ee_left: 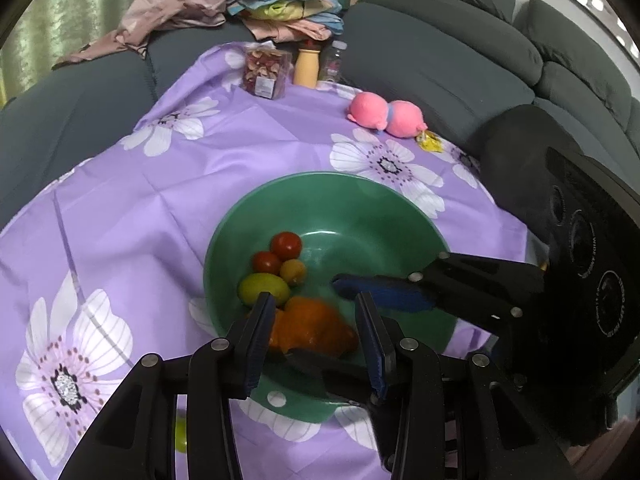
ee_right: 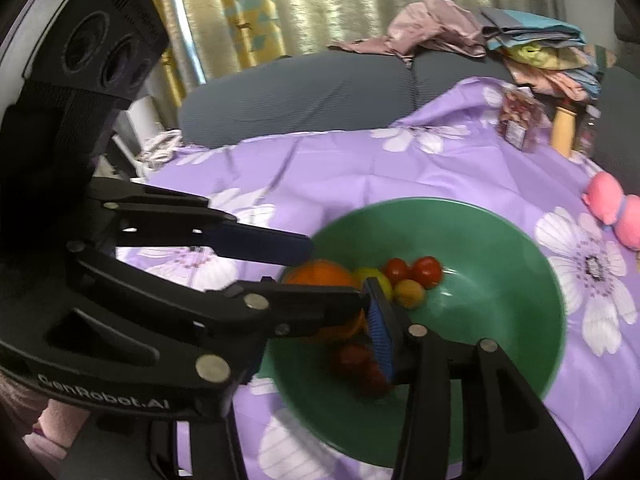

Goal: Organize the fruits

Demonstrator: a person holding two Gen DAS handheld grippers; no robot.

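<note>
Fruit is being dropped into the green bowl (ee_left: 256, 208); the orange (ee_left: 312, 324) lies at its 6 o'clock between the spread left gripper (ee_left: 316, 320); the right gripper (ee_left: 360, 284), seemingly spread, hovers beside; next likely calls for withdrawing and fetching the green fruit (ee_left: 181, 434) outside.

Fruit (ee_left: 280, 272) crowds bowl's (ee_left: 360, 200) left; right half seemingly free.

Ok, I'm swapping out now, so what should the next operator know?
Left gripper: jaws either side of the orange over the bowl; gripped or released, can't tell.
Right gripper: open, empty, over the bowl beside the orange.
Done: two tomatoes, apricot-like fruit, yellow-green fruit and some blurred red fruit are in the bowl.
Left: settle the orange, then fetch the green fruit on the cloth.
</note>
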